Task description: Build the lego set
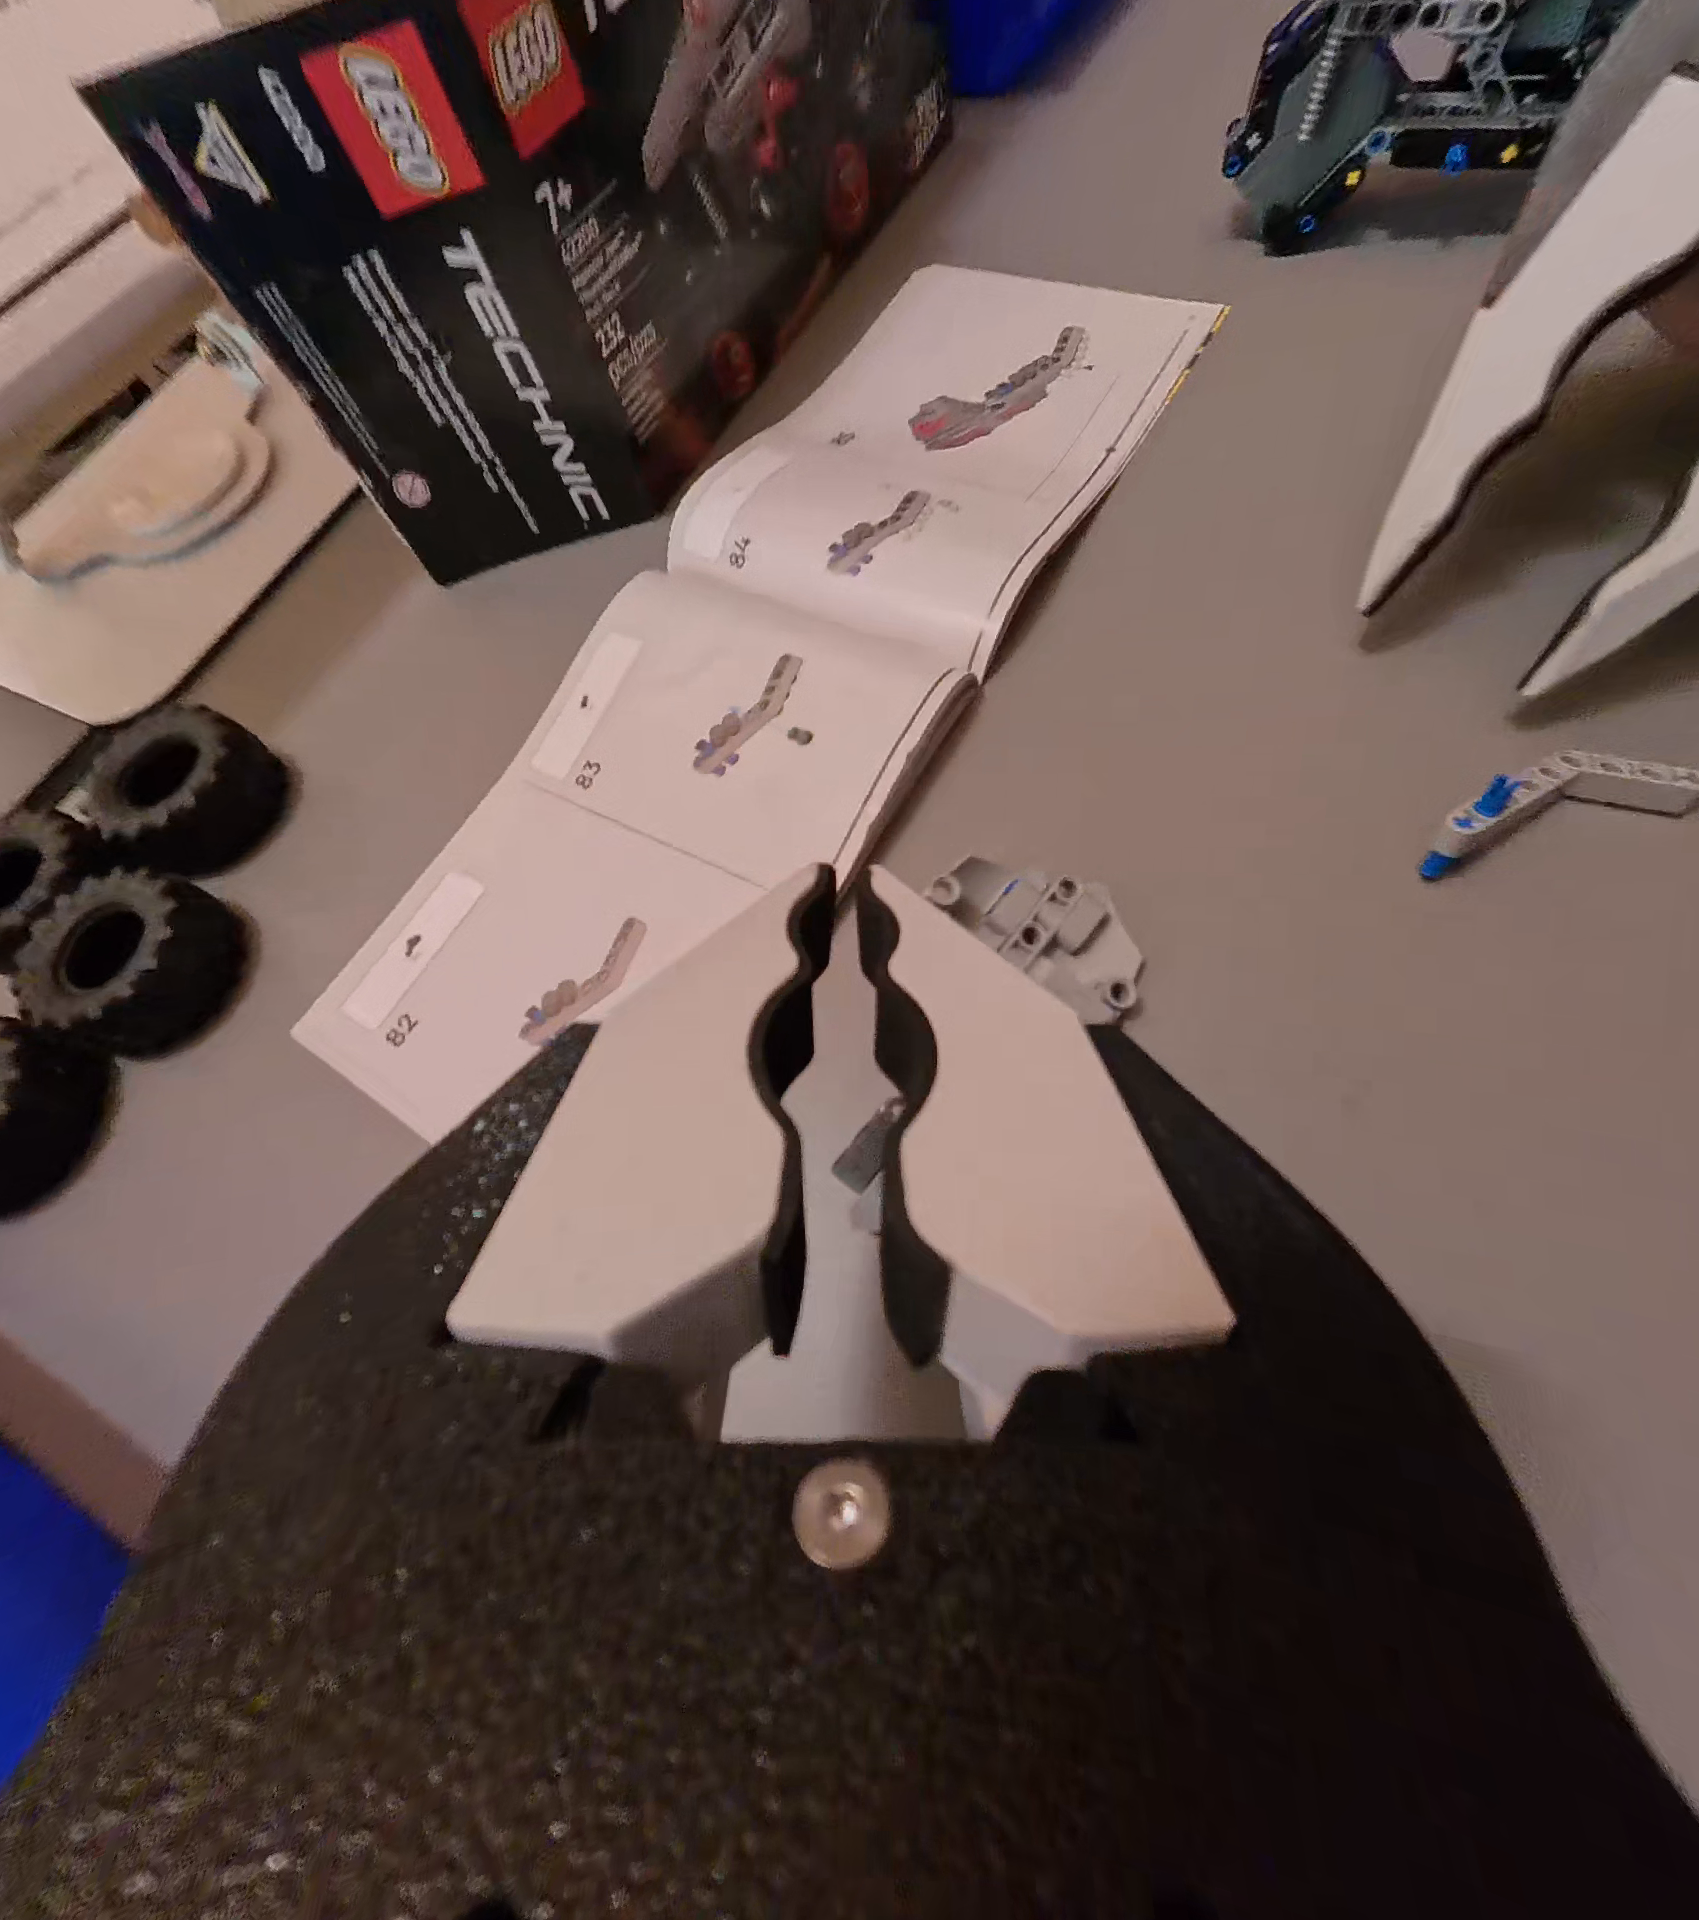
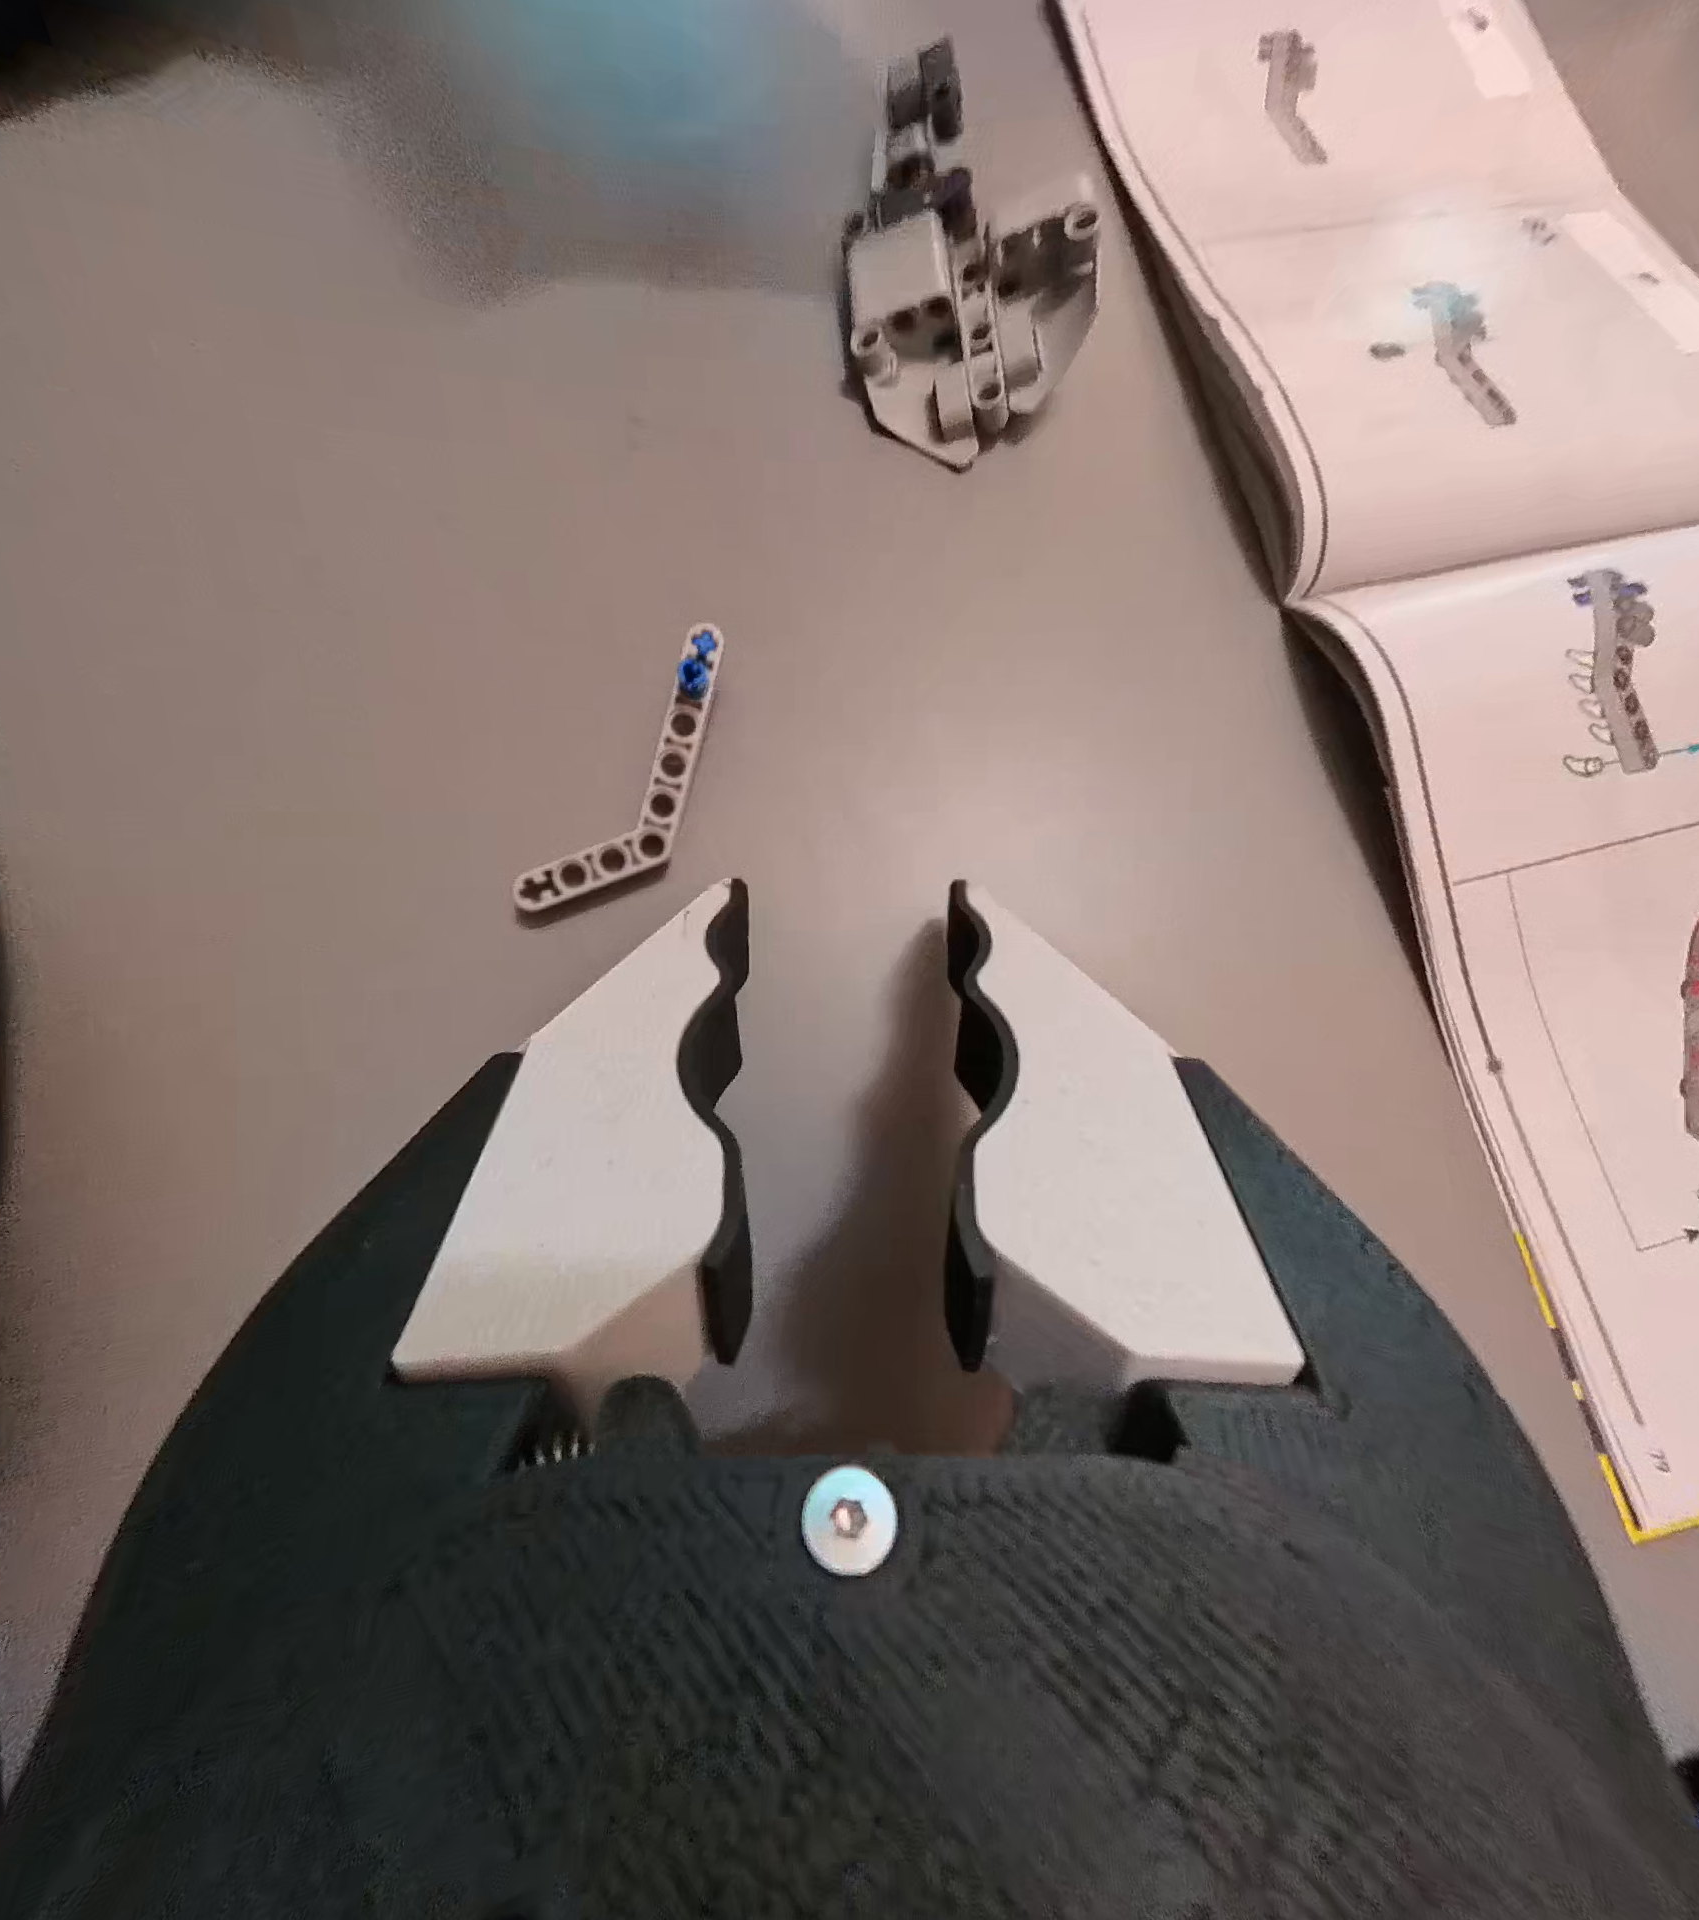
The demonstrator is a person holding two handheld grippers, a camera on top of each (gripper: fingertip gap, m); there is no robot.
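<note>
Black tyres (image 1: 66, 956) beside booklet (image 1: 772, 675), perhaps touching.

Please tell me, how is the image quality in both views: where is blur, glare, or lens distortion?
Left wrist view: motion blur smears the box and tires; wide-angle bending curves the table edges; warm, dim light. Right wrist view: sharper on the bent grey beam, but a hazy bluish patch blurs the top; soft glare whitens the instruction booklet; the right tongs cast a soft shadow.
</note>
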